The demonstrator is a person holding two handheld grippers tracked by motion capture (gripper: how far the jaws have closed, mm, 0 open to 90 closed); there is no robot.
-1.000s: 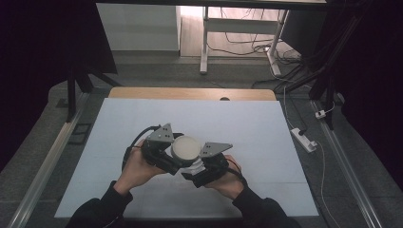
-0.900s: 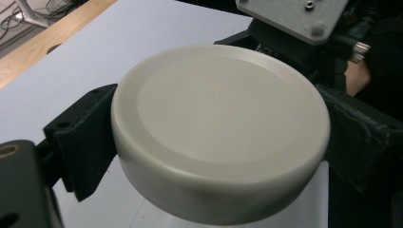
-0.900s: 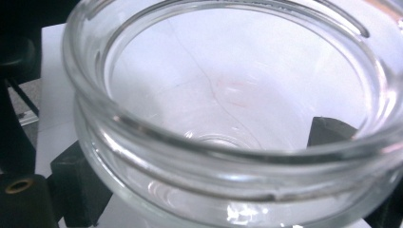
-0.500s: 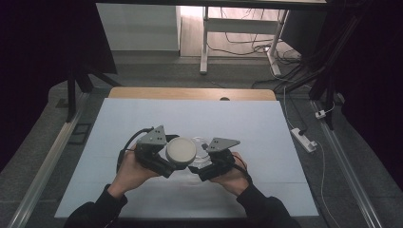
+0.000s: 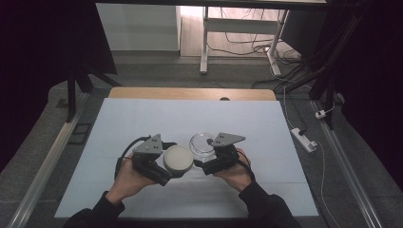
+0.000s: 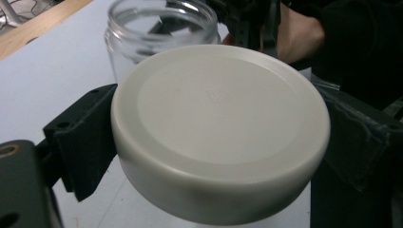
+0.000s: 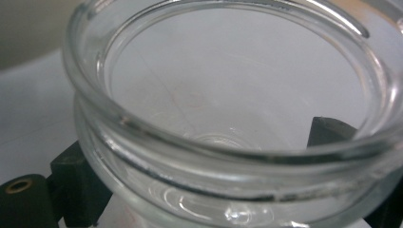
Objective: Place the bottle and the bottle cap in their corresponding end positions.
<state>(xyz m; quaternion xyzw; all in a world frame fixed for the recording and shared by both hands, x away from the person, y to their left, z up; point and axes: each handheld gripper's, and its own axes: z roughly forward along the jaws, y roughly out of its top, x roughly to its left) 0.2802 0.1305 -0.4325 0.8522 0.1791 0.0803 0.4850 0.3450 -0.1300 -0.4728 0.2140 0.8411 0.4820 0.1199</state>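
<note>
A clear glass jar (image 5: 203, 142) stands open on the white table sheet (image 5: 142, 123), and my right gripper (image 5: 203, 159) is shut on it from the near right. In the right gripper view the jar's mouth (image 7: 228, 118) is close up, with a black finger (image 7: 76, 190) against its side. My left gripper (image 5: 174, 167) is shut on a round white lid (image 5: 178, 159), held just left of the jar and apart from it. In the left gripper view the lid (image 6: 221, 128) sits flat between the jaws, with the jar (image 6: 157, 28) behind it.
A wooden table edge (image 5: 190, 93) runs along the far side of the sheet. A power strip (image 5: 304, 138) lies on the floor off the table's right edge. A metal rail (image 5: 47, 161) borders the left side.
The lid sat on the jar between both grippers a second ago. It has since come off and moved left and nearer with my left gripper, leaving the jar's mouth uncovered.
</note>
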